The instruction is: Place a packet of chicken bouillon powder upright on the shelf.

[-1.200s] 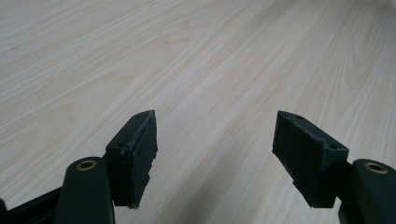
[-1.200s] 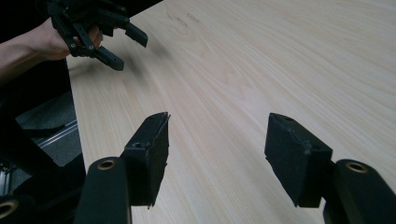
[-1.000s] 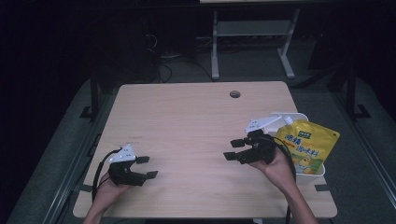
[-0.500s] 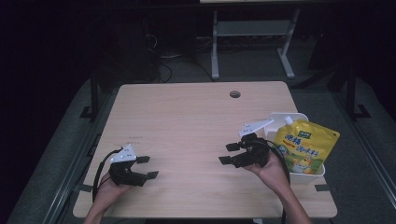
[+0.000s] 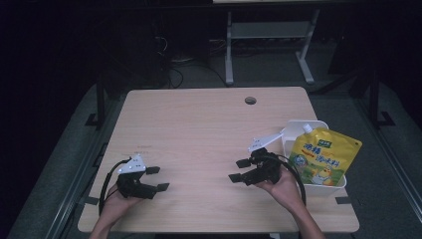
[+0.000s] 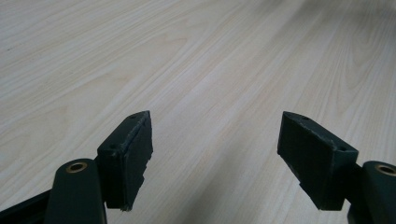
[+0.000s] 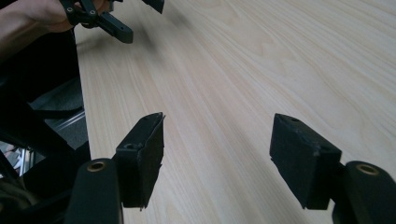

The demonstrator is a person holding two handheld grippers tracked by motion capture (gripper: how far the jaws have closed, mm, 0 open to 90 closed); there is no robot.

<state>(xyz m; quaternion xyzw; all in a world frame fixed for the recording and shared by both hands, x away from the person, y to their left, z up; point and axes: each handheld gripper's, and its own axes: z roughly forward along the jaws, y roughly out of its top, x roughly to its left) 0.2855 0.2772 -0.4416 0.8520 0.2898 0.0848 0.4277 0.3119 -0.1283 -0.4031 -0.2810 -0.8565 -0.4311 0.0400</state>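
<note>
Yellow spouted pouch (image 5: 322, 158) is lying in the white bin (image 5: 326, 188), just behind the right gripper (image 5: 240, 170); placing it looks done, as a judgement; right gripper's jaws, which have just been opening, are standing wide with nothing between them, pointing away from the bin over bare wooden table (image 5: 199, 124); left gripper (image 5: 156, 179) is resting well apart, jaws likewise spread and empty; little seems left.
</note>
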